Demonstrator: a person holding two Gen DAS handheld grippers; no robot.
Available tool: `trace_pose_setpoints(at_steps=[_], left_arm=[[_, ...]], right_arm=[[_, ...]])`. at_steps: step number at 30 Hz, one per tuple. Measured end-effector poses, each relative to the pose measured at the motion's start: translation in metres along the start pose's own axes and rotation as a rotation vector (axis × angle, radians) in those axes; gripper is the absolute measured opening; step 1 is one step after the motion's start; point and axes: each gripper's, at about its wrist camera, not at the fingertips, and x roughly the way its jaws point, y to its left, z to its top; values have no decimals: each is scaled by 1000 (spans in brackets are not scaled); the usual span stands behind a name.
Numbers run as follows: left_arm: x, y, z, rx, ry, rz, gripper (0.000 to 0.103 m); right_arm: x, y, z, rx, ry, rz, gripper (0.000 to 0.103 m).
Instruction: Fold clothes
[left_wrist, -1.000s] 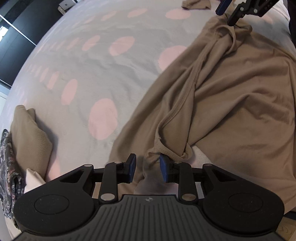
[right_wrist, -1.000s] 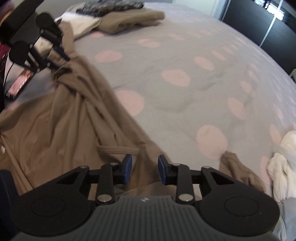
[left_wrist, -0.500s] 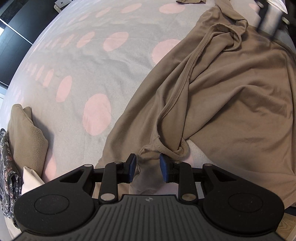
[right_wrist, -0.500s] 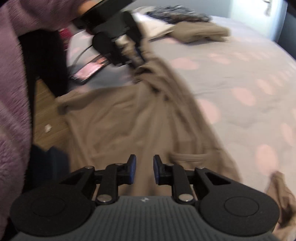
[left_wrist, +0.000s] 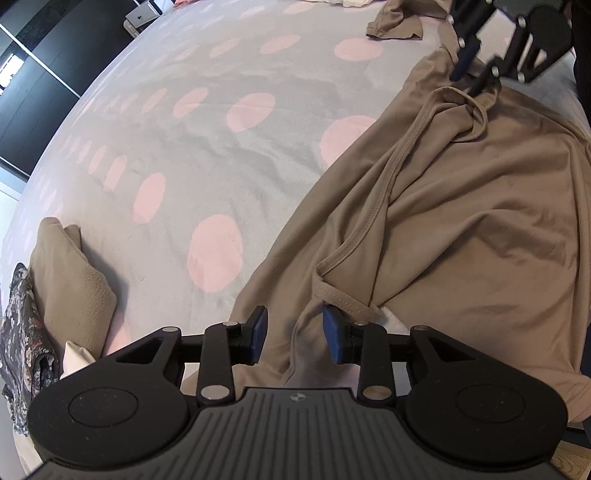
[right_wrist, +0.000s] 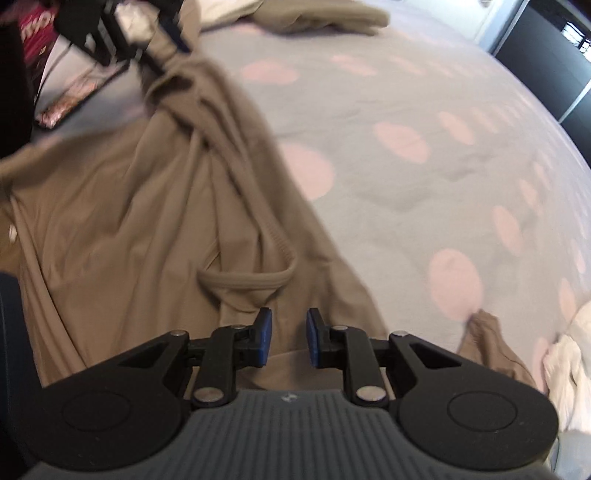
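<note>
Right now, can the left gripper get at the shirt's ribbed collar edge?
Probably yes: the left gripper is open, tan shirt fabric already lies between its fingers, and the collar edge sits just past the right fingertip, uncovered.

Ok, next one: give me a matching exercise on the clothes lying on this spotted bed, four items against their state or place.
Items:
1. large tan shirt
2. tan garment at left
3. floral garment
4. white garment

States:
A. crumpled heap, lower right of the right wrist view
B. dark, at the very left edge of the left wrist view
C. folded into a thick bundle
D. spread out unfolded, neckline showing

Pairs: 1-D, 2-C, 3-B, 4-A
</note>
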Motion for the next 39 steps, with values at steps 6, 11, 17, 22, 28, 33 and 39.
trace_pose_setpoints(at_steps=[6,11,17,22,28,33,39], left_arm=[[-3,11,-8,-12,20,13,36],[0,3,-19,13,32,17,36],[11,0,-18,27,37,-3,34],[9,14,-16,-46,14,-68,31],[8,35,-17,-170,3,-88,29],[25,30,-20,-153,58,-125,25],[30,21,-26,-127,86,-114,10]], right_arm=[[10,10,-3,-61,48,33,2],[-2,12,-8,-68,28,50,2],[-16,15,-13,-77,4,72,2],[-28,18,-18,-85,-16,89,2],[-29,22,-19,-100,-16,78,2],[-30,18,-19,-79,-19,57,2],[-39,12,-20,-59,-49,-6,2]])
